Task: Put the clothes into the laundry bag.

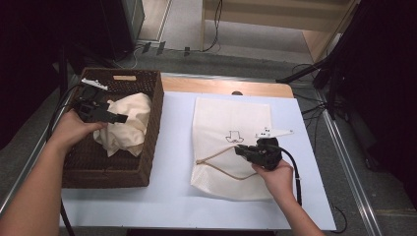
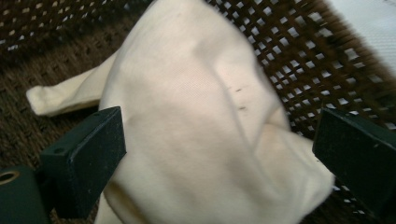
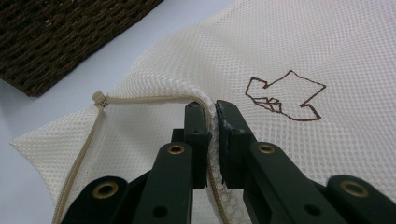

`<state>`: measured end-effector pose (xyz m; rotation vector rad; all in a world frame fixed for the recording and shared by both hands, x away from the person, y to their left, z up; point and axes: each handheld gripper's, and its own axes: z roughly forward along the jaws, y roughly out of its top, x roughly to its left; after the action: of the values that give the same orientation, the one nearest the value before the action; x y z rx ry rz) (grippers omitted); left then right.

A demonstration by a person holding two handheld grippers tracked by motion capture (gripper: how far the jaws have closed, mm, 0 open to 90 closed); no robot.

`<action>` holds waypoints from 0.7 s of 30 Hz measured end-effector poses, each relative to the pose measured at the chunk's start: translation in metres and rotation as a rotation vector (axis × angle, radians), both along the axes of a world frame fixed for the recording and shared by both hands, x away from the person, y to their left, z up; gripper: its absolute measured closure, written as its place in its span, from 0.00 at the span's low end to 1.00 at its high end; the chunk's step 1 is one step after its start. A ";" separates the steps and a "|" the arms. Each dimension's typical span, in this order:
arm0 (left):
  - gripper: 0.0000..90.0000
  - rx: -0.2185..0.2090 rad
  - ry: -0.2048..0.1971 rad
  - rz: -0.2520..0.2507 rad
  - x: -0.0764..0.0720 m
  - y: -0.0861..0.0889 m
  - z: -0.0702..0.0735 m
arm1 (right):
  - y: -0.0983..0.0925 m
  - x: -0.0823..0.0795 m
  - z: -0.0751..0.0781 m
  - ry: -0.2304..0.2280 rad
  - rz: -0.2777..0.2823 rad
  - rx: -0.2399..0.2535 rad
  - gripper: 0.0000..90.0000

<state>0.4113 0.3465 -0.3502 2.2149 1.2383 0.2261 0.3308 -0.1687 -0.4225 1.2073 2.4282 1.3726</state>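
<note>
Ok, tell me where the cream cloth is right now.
In the high view the cream cloth lies bunched inside the brown wicker basket at the table's left, between the open jaws of the left gripper.

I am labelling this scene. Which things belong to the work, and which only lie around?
In the work:
- cloth in the basket, between the open left claw
- mesh bag, edge pinched by the right claw

Lying around:
- floor cables

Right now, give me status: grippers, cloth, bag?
Left gripper open around cloth in basket. Right gripper shut on bag edge by zipper. Nothing in the way.
</note>
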 end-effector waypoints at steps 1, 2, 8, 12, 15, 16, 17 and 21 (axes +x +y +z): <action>0.03 -0.010 0.011 0.010 0.002 0.002 -0.003 | 0.000 0.000 0.000 0.000 0.000 -0.001 0.93; 0.03 -0.016 0.016 0.021 0.004 0.003 -0.007 | 0.000 0.000 0.000 0.002 0.002 -0.001 0.94; 0.03 0.000 0.060 0.047 0.010 -0.001 -0.030 | 0.000 0.000 0.000 0.002 0.006 -0.002 0.93; 0.03 0.009 0.054 0.051 0.011 -0.003 -0.037 | 0.001 0.001 -0.001 0.005 0.007 -0.009 0.93; 0.03 0.007 0.058 0.071 0.013 -0.002 -0.044 | 0.002 0.001 -0.002 0.006 0.007 -0.012 0.93; 0.03 0.022 0.060 0.077 0.014 -0.002 -0.048 | 0.002 0.001 -0.002 0.007 0.008 -0.014 0.93; 0.03 0.031 0.065 0.089 0.014 -0.002 -0.052 | 0.002 0.001 -0.002 0.008 0.007 -0.015 0.93; 0.03 0.115 0.110 0.113 0.016 0.000 -0.065 | 0.002 0.000 -0.002 0.011 0.005 -0.012 0.93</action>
<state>0.4273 0.3468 -0.4156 2.2836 1.4450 0.2270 0.3306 -0.1669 -0.4245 1.2097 2.4449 1.3546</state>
